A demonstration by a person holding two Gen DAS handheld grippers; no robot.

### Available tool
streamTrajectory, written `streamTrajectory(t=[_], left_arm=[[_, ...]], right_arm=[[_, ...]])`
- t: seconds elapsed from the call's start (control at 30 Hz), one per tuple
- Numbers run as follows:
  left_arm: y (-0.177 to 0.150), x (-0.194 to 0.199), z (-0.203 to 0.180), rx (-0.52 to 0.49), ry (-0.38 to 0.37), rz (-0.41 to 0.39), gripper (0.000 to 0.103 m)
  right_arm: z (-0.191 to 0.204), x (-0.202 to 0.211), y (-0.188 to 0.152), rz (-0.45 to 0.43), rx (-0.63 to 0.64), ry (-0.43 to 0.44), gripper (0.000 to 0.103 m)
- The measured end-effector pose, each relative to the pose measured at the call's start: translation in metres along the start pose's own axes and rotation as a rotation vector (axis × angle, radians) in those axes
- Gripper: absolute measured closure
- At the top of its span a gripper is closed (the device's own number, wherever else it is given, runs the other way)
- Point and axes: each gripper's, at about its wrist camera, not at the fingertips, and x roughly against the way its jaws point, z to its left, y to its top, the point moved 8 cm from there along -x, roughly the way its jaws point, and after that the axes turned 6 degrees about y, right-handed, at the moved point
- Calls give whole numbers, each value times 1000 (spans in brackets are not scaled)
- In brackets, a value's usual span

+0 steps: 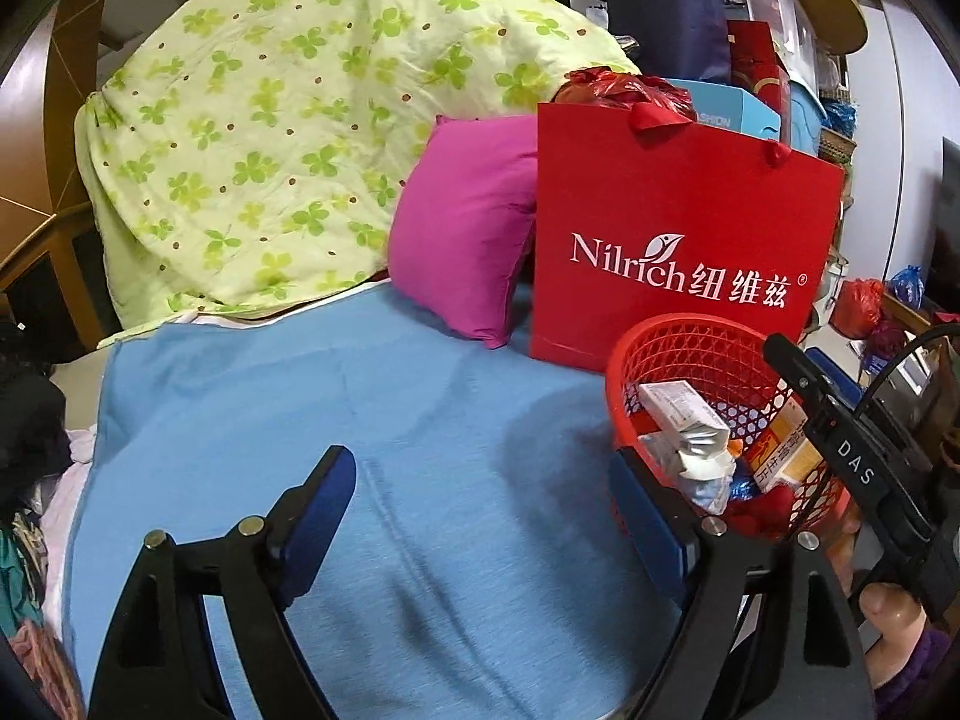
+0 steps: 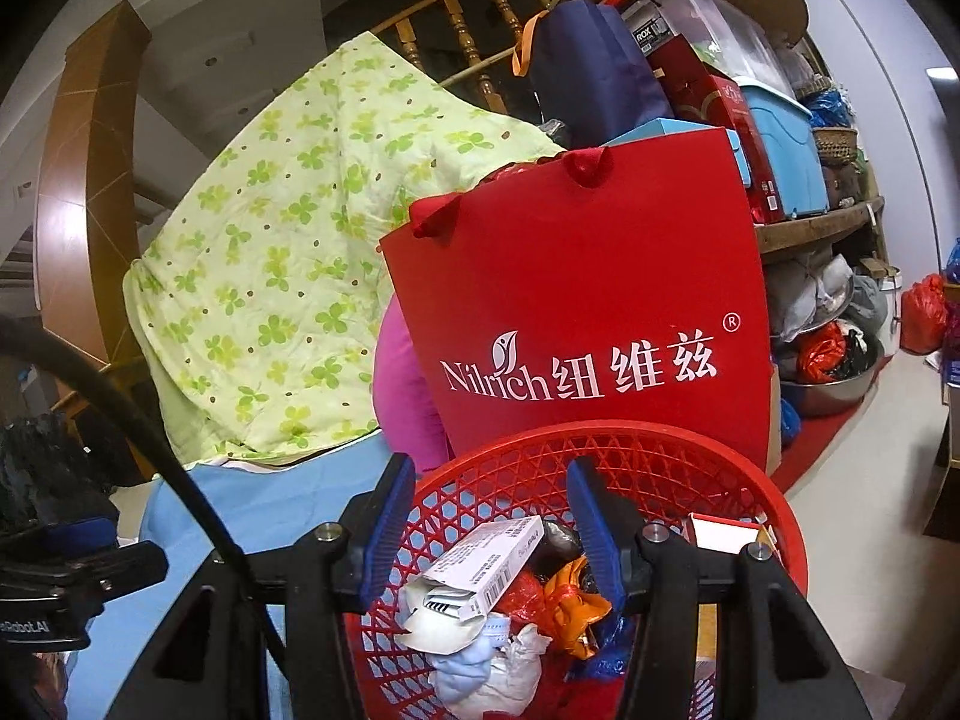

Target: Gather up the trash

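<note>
A red mesh basket (image 1: 690, 324) (image 2: 774, 498) stands at the right edge of the blue bed sheet (image 1: 360, 420). It holds a white carton (image 1: 678, 408) (image 2: 480, 564), crumpled tissues (image 2: 498, 672), an orange wrapper (image 2: 570, 606) and a yellow box (image 1: 780, 450). My right gripper (image 2: 492, 516) hovers over the basket's mouth, open; the carton lies below its pads, untouched. My left gripper (image 1: 486, 510) is open over bare sheet just left of the basket, with nothing between its fingers. The right gripper's black body (image 1: 840, 444) shows beside the basket.
A red paper bag (image 1: 678, 240) stands right behind the basket, with a pink pillow (image 1: 462, 222) to its left and a green clover quilt (image 1: 270, 120) heaped at the back. Crowded shelves (image 2: 780, 150) and floor bags (image 2: 924, 312) fill the right.
</note>
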Motion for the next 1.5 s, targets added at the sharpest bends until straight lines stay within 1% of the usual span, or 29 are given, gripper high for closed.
streamTrajectory(t=[0.17, 0.27, 0.43, 0.53, 0.63, 0.73, 0.93, 1.03, 1.1, 1.17, 1.23, 1.3, 1.37, 1.43, 1.5], left_arm=[[-3, 8, 9, 11, 22, 1, 16], [-4, 10, 18, 28, 37, 0, 16], [-8, 12, 40, 74, 100, -6, 16], [-14, 10, 57, 93, 152, 0, 16], [-20, 9, 72, 120, 185, 9, 16], [-27, 9, 87, 146, 204, 19, 16], [-33, 13, 100, 154, 219, 21, 16], [-33, 18, 104, 152, 221, 17, 16], [-32, 24, 103, 150, 206, 10, 16], [-30, 29, 101, 144, 198, 5, 16], [-29, 33, 95, 132, 184, 9, 16], [-33, 36, 86, 114, 170, 39, 16], [-38, 36, 73, 86, 149, 76, 16], [-45, 37, 55, 44, 123, 116, 16], [-49, 40, 41, 8, 113, 128, 16]], right_arm=[[8, 8, -1, -16, 27, 5, 46], [16, 13, -1, -23, 37, 35, 46], [42, 18, -10, -9, 90, 83, 46], [58, 18, -15, -4, 121, 112, 46], [75, 17, -21, 6, 146, 145, 46], [91, 17, -26, 14, 168, 171, 46], [113, 20, -36, 38, 158, 210, 46], [119, 28, -40, 53, 154, 197, 46], [117, 36, -41, 68, 123, 174, 45], [112, 42, -40, 98, 98, 149, 45], [106, 47, -35, 126, 101, 98, 45], [99, 54, -29, 157, 92, 51, 45], [94, 63, -26, 183, 73, 36, 45], [91, 71, -23, 188, 85, 19, 45], [86, 82, -20, 187, 106, -1, 45]])
